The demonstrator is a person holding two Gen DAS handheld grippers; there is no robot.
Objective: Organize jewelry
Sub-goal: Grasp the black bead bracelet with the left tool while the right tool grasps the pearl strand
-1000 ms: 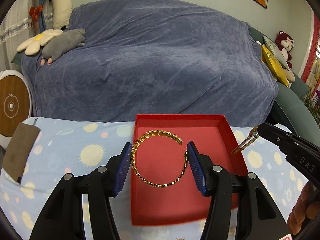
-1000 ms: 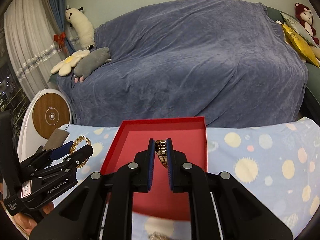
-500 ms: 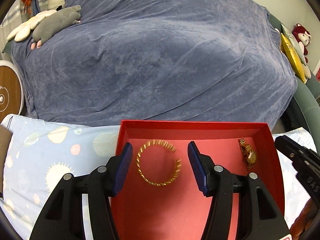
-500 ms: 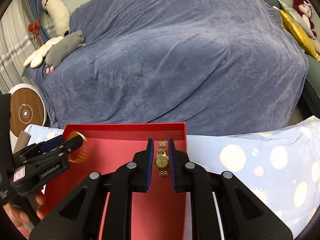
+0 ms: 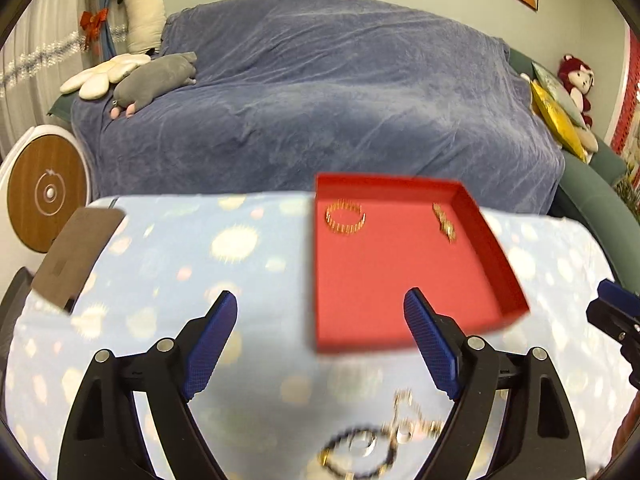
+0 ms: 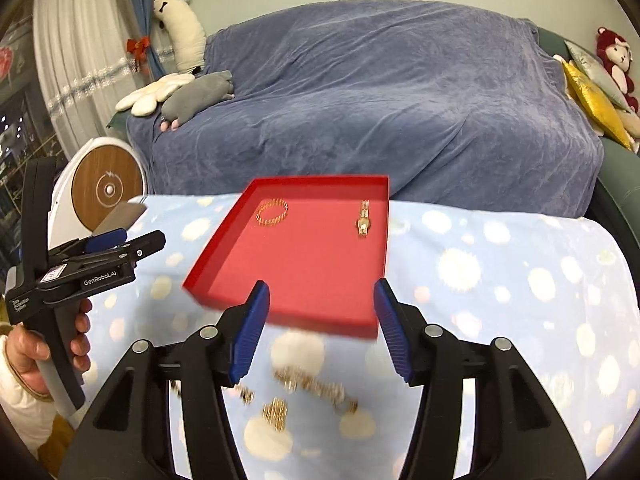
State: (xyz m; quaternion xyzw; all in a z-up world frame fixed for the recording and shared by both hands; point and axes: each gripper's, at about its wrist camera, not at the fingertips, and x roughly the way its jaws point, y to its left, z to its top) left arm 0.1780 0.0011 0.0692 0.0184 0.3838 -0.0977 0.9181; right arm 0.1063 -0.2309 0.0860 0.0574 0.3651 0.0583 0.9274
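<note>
Left wrist view: the left hand-held gripper point(image 5: 320, 344) stands released, blue pads spread wide with nothing between them, above the tabletop point(image 5: 160, 256) covered in a pale blue spotted cloth. Beneath and just ahead of it lies a blurred heap of loose jewelry point(image 5: 380, 440), a dark-beaded loop and gold chain among it. Beyond sits the red tray point(image 5: 500, 280), holding a gold bracelet point(image 5: 345, 221) in its far left corner and a gold watch point(image 5: 444, 224) near its far right wall, the two well apart. Right wrist view: the right hand-held gripper point(image 6: 320, 328) is likewise released and empty, its pads framing the tray's near edge point(image 6: 280, 316). Gold pieces point(image 6: 312, 392) lie blurred on the cloth below it. The bracelet point(image 6: 272, 212) and watch point(image 6: 363, 220) rest flat on the tray floor. The left hand-held gripper point(image 6: 120, 248) shows at the left, held in a hand point(image 6: 40, 352). A blue-covered sofa point(image 6: 380, 92) stands behind.
</note>
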